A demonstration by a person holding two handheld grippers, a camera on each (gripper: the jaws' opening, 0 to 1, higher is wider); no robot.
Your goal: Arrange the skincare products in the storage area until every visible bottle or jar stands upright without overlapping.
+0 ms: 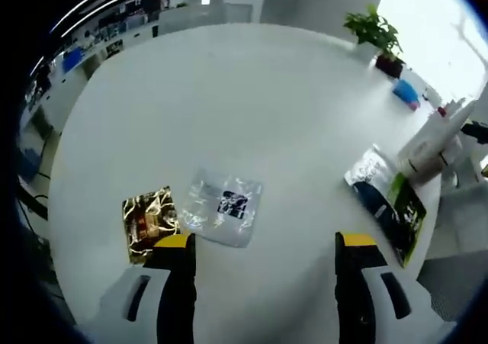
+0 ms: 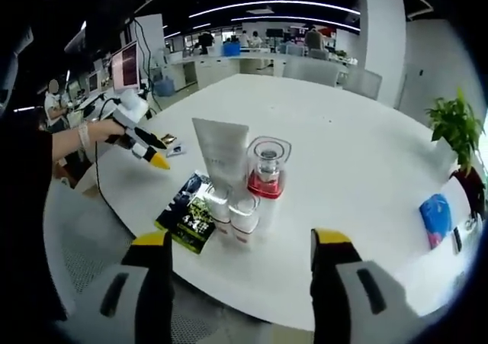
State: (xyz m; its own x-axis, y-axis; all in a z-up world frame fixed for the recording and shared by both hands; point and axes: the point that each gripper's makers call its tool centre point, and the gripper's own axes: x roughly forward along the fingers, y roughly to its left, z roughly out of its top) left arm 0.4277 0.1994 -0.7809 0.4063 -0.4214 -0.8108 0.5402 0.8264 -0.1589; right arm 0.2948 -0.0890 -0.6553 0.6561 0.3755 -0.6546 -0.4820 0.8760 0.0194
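In the right gripper view a tall white tube (image 2: 221,159) stands on its cap near the table's front edge. A clear bottle with a red base (image 2: 267,168) is upright beside it, and two small white bottles (image 2: 235,216) stand in front. Dark and green sachets (image 2: 189,207) lie flat to their left. My right gripper (image 2: 241,239) is open just short of this group, holding nothing. My left gripper (image 1: 265,245) is open over the table, near a gold sachet (image 1: 150,222) and a clear sachet (image 1: 223,205). The white tube (image 1: 431,142) and dark sachets (image 1: 390,205) sit at the right.
The round white table (image 2: 343,146) carries a potted plant (image 2: 456,126) and a blue object (image 2: 436,216) at the far right edge. A person's hand holds the left gripper (image 2: 149,152) at the table's left. Desks and monitors stand behind.
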